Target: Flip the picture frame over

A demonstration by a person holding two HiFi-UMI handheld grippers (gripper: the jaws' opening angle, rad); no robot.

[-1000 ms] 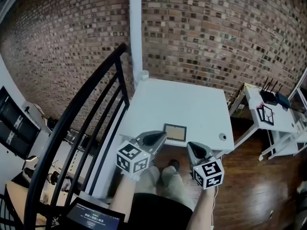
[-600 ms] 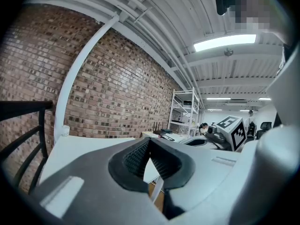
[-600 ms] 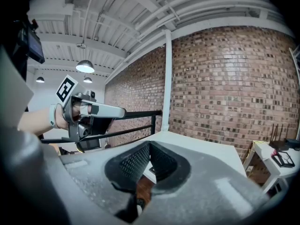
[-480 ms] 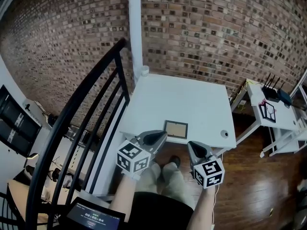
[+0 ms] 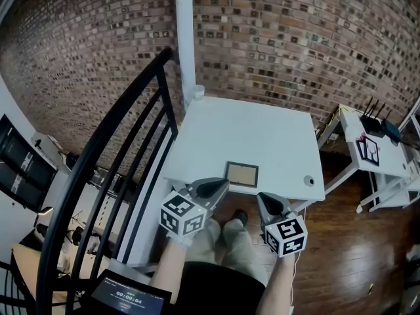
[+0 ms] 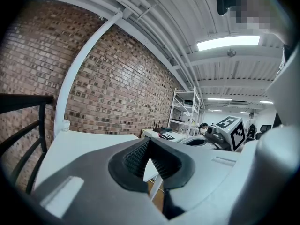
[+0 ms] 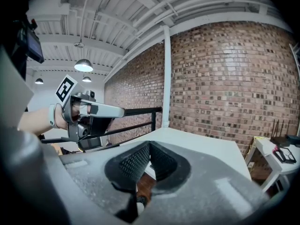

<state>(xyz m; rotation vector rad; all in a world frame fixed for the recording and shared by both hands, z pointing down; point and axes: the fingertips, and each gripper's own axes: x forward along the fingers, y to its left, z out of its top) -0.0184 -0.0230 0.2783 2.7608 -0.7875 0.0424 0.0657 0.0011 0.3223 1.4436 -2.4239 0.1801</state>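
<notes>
The picture frame (image 5: 241,174) lies flat at the near edge of the white table (image 5: 256,133), with a dark border and a tan face turned up. Neither of my grippers touches it.

Closest to me, a small screen (image 5: 128,300) sits at the bottom of the head view, with my legs (image 5: 223,245) above it over the dark wooden floor (image 5: 341,241). The left gripper (image 5: 218,186) is held off the table's front edge with its tip just short of the frame. Its jaws are pressed together and hold nothing. The right gripper (image 5: 264,201) hangs a little lower and to the right, over the floor. Its ribbed pads also meet, with nothing between them.

Apart from the frame, the tabletop has only a round hole (image 5: 308,181) near its right front corner. A black railing (image 5: 111,156) curves along the left side of the table. A white pipe (image 5: 186,38) rises at the far left corner against the brick wall (image 5: 295,38) that backs the table.

To the right stands a second white table (image 5: 394,169) carrying a black router (image 5: 371,131) with its antennas up. In the left gripper view, white shelving (image 6: 185,107) stands further down the room under long ceiling lights (image 6: 228,42).
</notes>
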